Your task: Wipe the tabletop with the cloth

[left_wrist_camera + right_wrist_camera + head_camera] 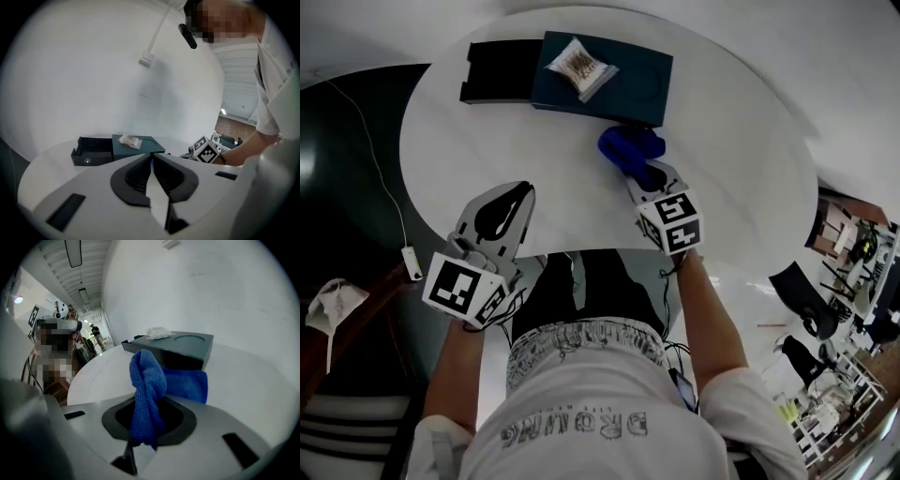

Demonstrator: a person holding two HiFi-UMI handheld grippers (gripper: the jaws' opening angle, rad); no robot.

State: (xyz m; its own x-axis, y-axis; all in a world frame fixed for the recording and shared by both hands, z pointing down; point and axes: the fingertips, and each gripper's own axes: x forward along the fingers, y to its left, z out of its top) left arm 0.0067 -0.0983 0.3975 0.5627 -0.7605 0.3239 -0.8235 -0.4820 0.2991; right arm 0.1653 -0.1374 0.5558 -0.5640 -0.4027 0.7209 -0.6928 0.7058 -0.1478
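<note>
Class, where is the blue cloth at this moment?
In the head view the cloth is right of centre over the white table, clamped in the right gripper, just on the near side of the dark box.

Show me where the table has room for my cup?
The widest bare patch of the white table is on the right, beyond the blue cloth and teal box. Another lies on the left, between the black tray and the left gripper. The far edge is crowded: tray, box with a packet, and the cloth in the right gripper.
</note>
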